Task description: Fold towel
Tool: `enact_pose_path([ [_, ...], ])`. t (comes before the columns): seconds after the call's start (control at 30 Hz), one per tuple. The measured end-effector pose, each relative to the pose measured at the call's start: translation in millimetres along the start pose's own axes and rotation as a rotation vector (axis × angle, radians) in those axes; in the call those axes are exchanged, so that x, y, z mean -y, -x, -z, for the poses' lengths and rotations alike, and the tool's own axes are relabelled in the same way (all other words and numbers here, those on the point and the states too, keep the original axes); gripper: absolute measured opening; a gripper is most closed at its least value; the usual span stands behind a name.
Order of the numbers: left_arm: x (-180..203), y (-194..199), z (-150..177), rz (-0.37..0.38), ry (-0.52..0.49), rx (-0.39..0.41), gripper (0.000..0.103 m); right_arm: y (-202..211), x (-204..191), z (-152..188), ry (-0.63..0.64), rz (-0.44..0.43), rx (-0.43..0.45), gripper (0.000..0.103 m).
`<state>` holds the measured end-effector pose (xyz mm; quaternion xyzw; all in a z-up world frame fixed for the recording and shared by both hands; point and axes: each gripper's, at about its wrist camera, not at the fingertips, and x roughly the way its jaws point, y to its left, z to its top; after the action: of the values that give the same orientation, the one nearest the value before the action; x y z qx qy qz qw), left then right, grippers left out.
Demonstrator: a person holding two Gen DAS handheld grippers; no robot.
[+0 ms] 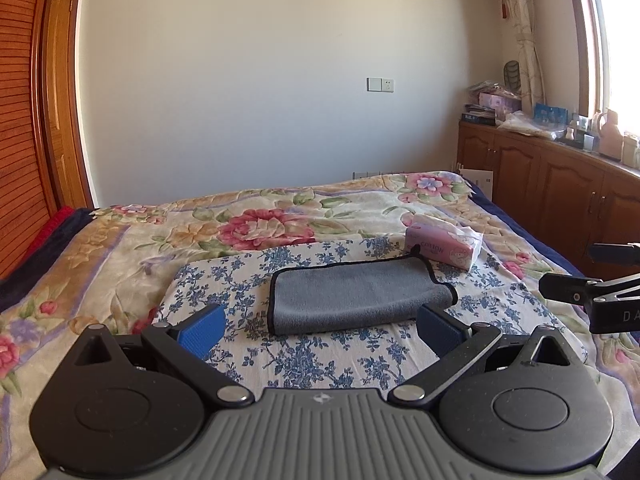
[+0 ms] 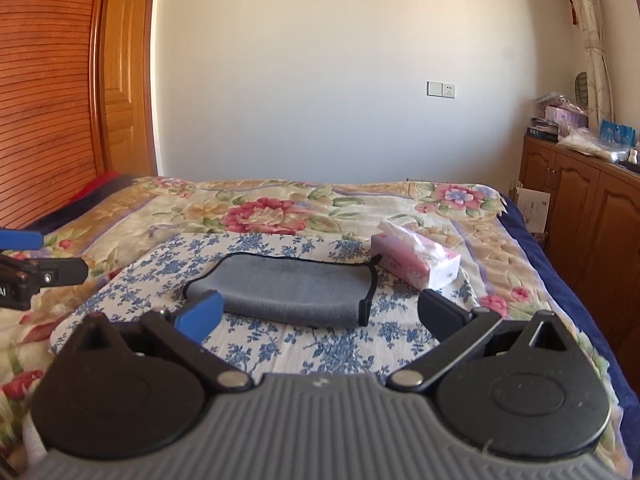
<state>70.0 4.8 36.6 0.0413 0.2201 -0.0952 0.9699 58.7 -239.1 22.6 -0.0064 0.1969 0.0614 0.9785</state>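
**Towel lying folded over; both grippers free and standing off**

Step in hand: the grey towel [image 1: 356,296] lies flat on the blue-flowered cloth [image 1: 320,360] spread over the bed [image 1: 100,264]. It appears already doubled once, with a rounded fold along its near side and black-bound edges at both ends and along the far side. Judged from this, at least one fold is made; whether another is wanted cannot be told.

Left gripper [image 1: 320,326]: jaws wide apart, holding nothing, the towel just ahead of and between them, not touching. Right gripper [image 2: 322,314]: jaws likewise apart and empty; the towel sits ahead, reaching from the left jaw towards the middle of the gap.

Next move, as a judgement: a further fold would call for each gripper to close on one bound corner at the same end and carry that end across to the other. The corner loop [image 2: 375,259] at the far right end stands up slightly and offers an easy hold.

Edges and room: a pink tissue pack [image 1: 442,246] lies just beyond the towel's far right corner, near enough to be nudged. Open bedspread lies left of the left jaws and beyond the towel. The bed's edge and wooden cabinets [image 2: 580,208] lie to the right of the right jaws.
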Motion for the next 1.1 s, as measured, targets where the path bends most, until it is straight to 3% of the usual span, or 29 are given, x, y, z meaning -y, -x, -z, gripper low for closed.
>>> enact_pose_path([
  [0.7,-8.1,19.6,41.1,-0.052,0.01,0.002,0.103,23.1,-9.3,23.9,0.008,-0.003,-0.014,0.103],
  [0.93,-7.2,30.9,50.1,-0.134,-0.014,0.008,0.103,32.4,-10.1,28.9,0.007,-0.001,-0.013,0.103],
  [1.1,-4.4,35.7,55.2,-0.124,-0.012,0.021,0.103,36.5,-8.2,32.8,-0.003,0.001,-0.01,0.103],
])
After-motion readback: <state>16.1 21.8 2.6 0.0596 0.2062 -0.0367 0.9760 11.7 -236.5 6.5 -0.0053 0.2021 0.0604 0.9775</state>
